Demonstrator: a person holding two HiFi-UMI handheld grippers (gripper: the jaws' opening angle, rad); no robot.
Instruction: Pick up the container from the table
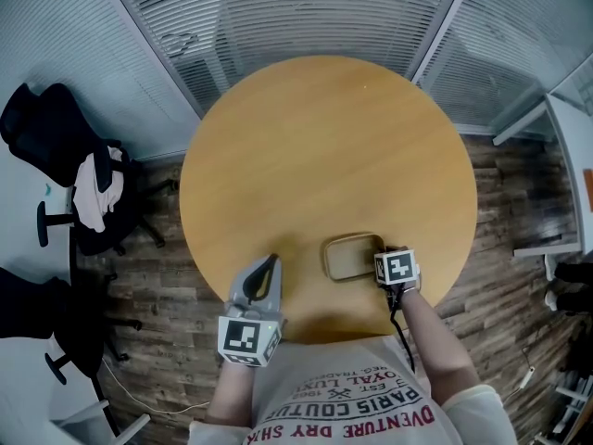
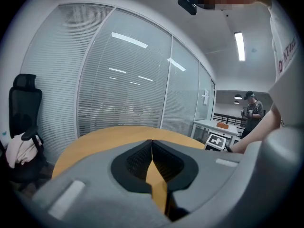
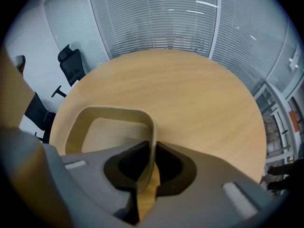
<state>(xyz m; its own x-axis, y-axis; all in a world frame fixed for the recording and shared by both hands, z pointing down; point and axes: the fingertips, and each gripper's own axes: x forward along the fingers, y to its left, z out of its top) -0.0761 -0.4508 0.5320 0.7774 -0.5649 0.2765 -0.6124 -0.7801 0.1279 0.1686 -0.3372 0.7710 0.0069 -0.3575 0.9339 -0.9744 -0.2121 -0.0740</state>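
A shallow tan container (image 1: 350,257) with rounded corners lies on the round wooden table (image 1: 324,146) near its front edge. My right gripper (image 1: 382,254) is at the container's right rim, its jaws shut on the thin wall (image 3: 151,141); the open inside of the container (image 3: 107,132) shows to the left. My left gripper (image 1: 270,265) rests low over the table's front left part, jaws shut with nothing between them (image 2: 152,144), a hand's width left of the container.
Black office chairs (image 1: 65,165) with a pale garment stand left of the table on the wood floor. Glass walls with blinds (image 1: 306,12) run behind. A white desk (image 1: 574,156) is at the right. A person (image 2: 251,113) stands far off.
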